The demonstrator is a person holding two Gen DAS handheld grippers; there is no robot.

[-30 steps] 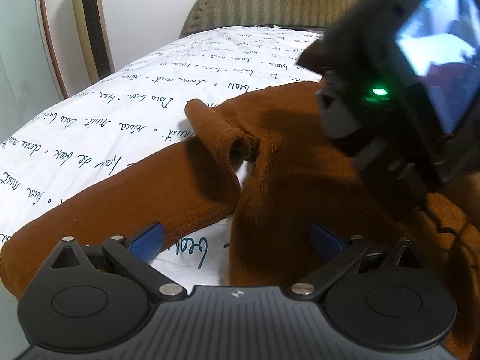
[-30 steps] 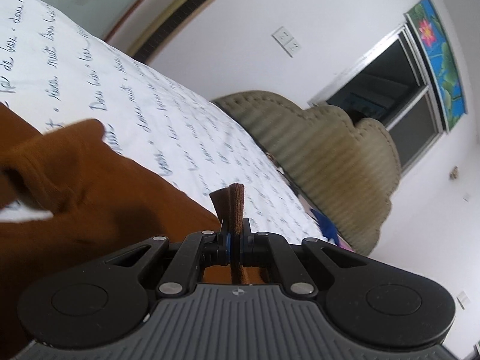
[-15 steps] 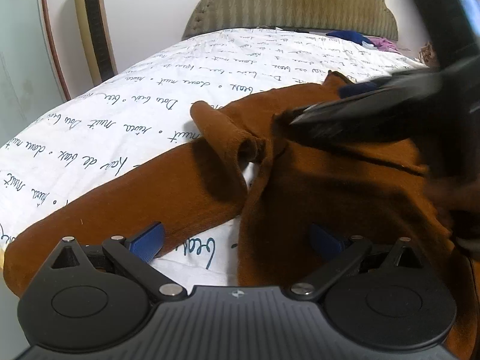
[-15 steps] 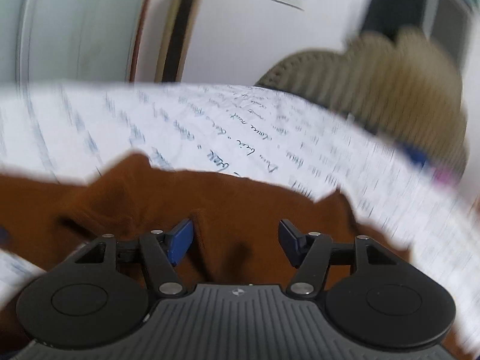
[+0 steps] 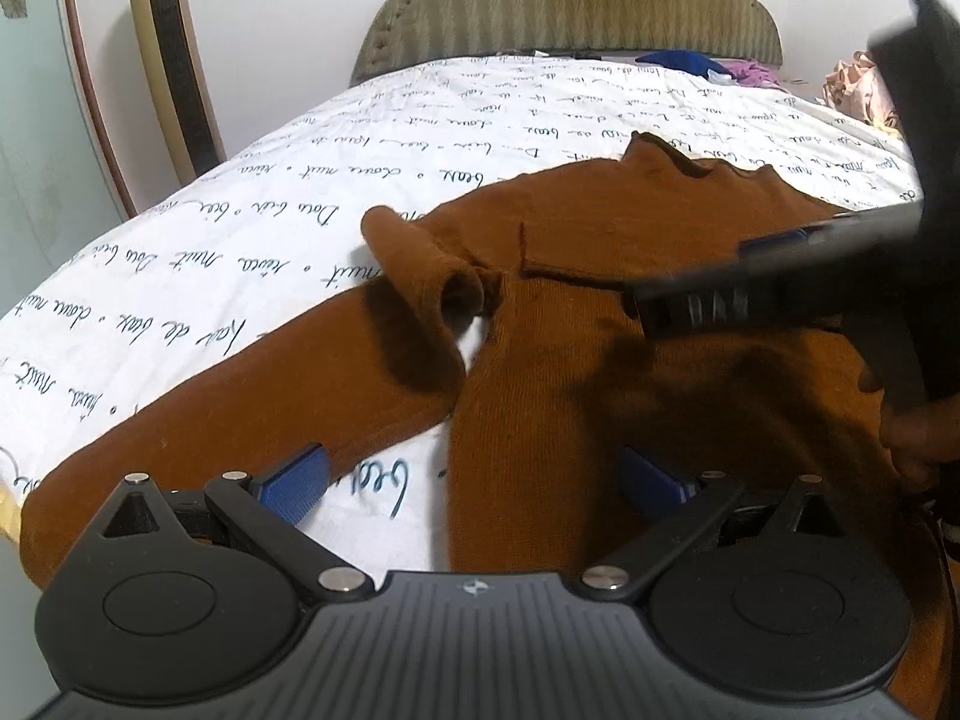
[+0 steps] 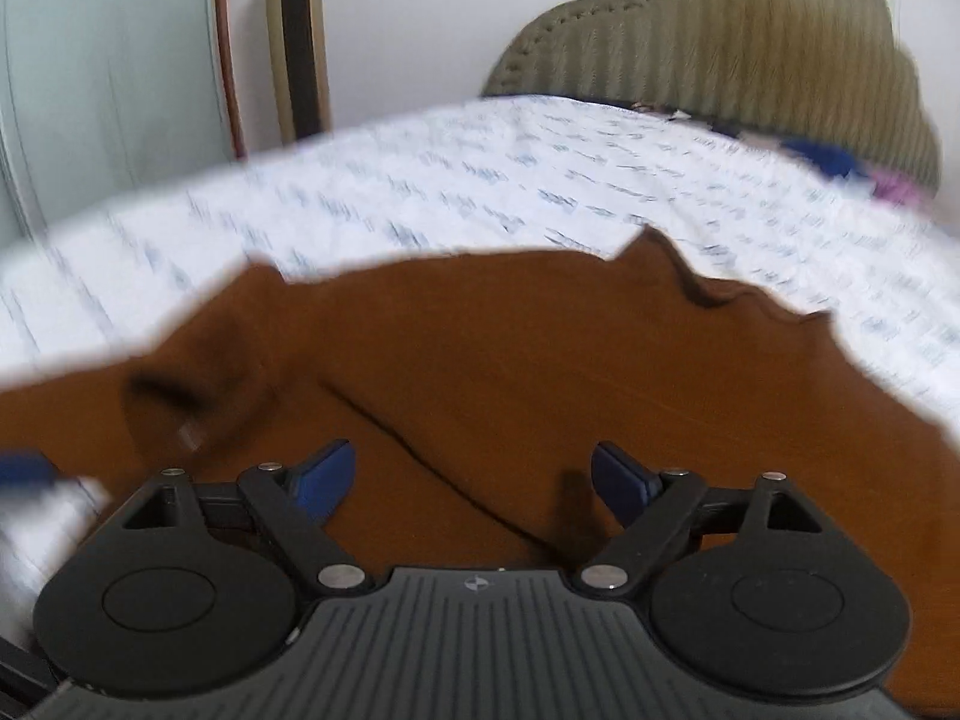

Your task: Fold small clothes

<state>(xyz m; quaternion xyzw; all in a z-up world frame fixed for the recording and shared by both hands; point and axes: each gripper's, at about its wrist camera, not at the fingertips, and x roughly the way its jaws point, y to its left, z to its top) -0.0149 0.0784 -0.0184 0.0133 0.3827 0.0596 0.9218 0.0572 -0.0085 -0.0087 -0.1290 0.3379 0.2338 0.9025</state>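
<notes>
sweater (image 5: 630,312): lies on the bed sheet (image 5: 240,252), body flat in the middle, neck toward the headboard (image 5: 564,6), one sleeve running out to your left.
left gripper (image 5: 474,480): jaws wide, nothing between the pads; they straddle the gap between sleeve and body.
right gripper (image 6: 474,474): jaws opening, no cloth pinched; it hangs over the body panel.
risk 1: sleeve cuff (image 5: 432,264) is curled back on itself near the armpit. Fold over it and you trap a lump.
risk 2: a raised crease (image 6: 420,456) runs under your right gripper. Close there and you likely pinch two layers and drag the panel askew.
risk 3: grippers sit near each other over the body; they could knock together.
material: fine rib knit, rust brown, soft, limp, holds wrinkles.
sheet: smooth white cotton, blue script print, probably lets the knit slide.
</notes>
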